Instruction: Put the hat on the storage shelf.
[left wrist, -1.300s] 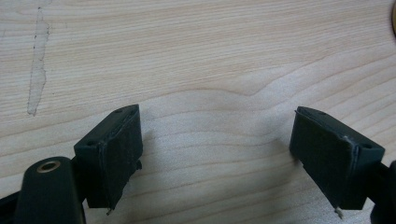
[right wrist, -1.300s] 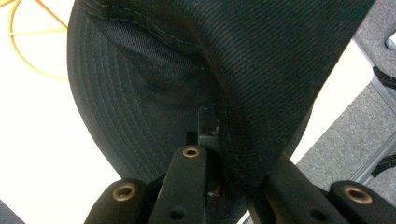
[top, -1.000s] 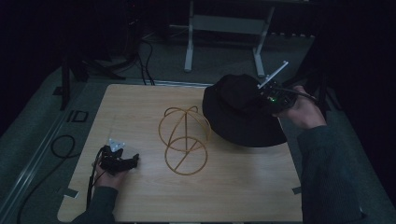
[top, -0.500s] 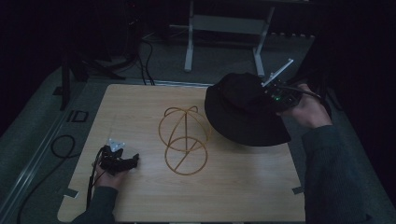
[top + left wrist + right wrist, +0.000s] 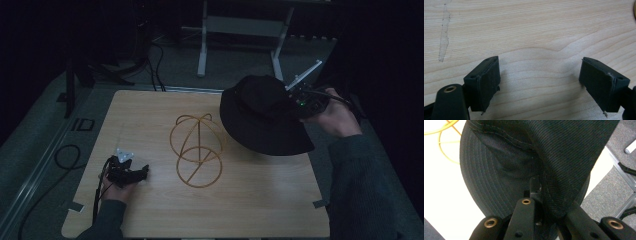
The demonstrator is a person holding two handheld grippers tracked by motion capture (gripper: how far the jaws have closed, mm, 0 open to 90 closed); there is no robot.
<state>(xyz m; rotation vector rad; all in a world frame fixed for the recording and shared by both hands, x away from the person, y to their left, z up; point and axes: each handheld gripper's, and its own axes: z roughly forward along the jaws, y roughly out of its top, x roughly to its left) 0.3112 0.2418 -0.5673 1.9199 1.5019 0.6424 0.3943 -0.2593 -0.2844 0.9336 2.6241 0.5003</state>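
Currently, the scene reads as follows.

Right gripper (image 5: 290, 100): sits at the upper right of the high view, held in the person's right hand (image 5: 336, 116). Its jaws are clamped on the brim of the black hat; in the right gripper view the fabric is pinched between the two black jaws at the bottom centre of the frame.

Black hat (image 5: 264, 116): a dark bucket-style hat, at the right of centre in the high view. It is tilted, its right edge raised at the gripper and its lower brim hanging over the table's right half. The right gripper view shows its stitched brim and mesh lining from close by.

Left gripper (image 5: 131, 173): rests at the lower left of the high view, on the table. Its jaws stand wide apart with nothing between them; the left gripper view shows bare wood grain in the gap.

Wire frame (image 5: 196, 149): a yellow hoop-and-dome stand at the centre of the high view, just left of the hat's brim and well apart from the left gripper.

Table (image 5: 150, 115): light wood top.
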